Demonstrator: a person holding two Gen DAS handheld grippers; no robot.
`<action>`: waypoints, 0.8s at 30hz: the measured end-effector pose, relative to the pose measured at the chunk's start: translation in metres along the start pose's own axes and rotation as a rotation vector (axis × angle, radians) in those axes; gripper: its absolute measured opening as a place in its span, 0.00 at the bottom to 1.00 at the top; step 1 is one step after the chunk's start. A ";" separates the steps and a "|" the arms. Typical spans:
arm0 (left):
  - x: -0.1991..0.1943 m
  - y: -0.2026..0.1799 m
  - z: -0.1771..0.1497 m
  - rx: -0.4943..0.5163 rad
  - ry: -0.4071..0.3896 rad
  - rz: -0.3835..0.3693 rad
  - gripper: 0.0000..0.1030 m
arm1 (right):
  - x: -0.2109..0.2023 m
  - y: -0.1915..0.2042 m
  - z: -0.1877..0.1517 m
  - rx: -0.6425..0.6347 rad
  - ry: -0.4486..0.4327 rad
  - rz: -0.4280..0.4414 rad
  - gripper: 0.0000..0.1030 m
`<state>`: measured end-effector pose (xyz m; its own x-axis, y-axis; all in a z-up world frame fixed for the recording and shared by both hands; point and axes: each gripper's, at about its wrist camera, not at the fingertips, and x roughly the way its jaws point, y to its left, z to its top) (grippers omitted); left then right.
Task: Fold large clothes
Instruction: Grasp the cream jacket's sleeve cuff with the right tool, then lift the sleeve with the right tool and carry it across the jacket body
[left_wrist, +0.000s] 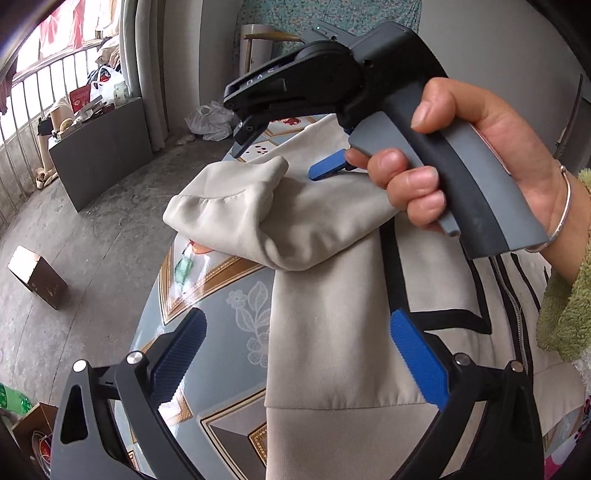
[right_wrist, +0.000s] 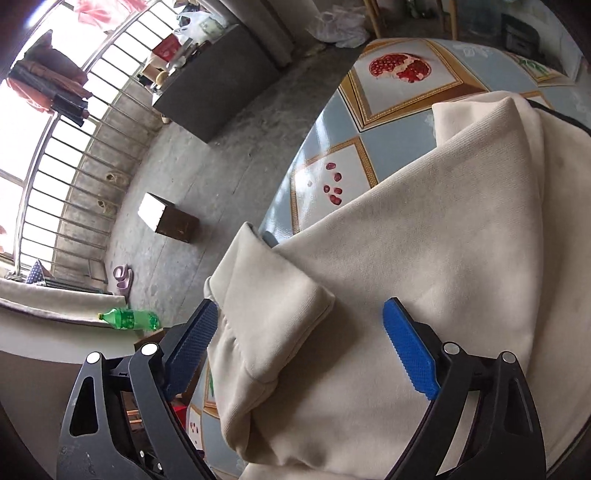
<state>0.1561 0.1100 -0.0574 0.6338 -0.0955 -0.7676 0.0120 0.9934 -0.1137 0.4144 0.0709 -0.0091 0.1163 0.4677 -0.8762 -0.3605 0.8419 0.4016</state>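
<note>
A cream-beige zip-up jacket with black stripe trim (left_wrist: 332, 295) lies spread on the round table with a glossy grey-blue fruit-and-flower cover (left_wrist: 229, 302), one sleeve (right_wrist: 266, 317) already crossed over the body with its cuff at the table edge, so the sleeve-folding step looks in hand. The next move, I'd judge, calls for gripping that loose cuff and laying it flat and square inside the body. Both tongs stand wide and released: the right gripper (right_wrist: 299, 343) straddles the cuff without pinching, and the left gripper (left_wrist: 295, 354) hangs empty above the jacket's hem.
</note>
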 end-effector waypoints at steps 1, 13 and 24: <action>0.002 0.001 0.000 0.000 0.002 0.003 0.94 | -0.001 0.005 -0.001 -0.013 0.002 -0.001 0.77; 0.022 0.021 0.010 -0.064 0.061 0.051 0.78 | -0.015 0.016 -0.003 -0.058 -0.042 -0.050 0.10; 0.005 0.006 0.029 -0.019 0.009 0.101 0.60 | -0.244 -0.031 -0.014 0.029 -0.564 -0.078 0.09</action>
<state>0.1818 0.1176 -0.0433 0.6242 0.0046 -0.7812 -0.0663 0.9967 -0.0471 0.3843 -0.0728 0.1889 0.6208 0.4684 -0.6287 -0.3061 0.8831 0.3557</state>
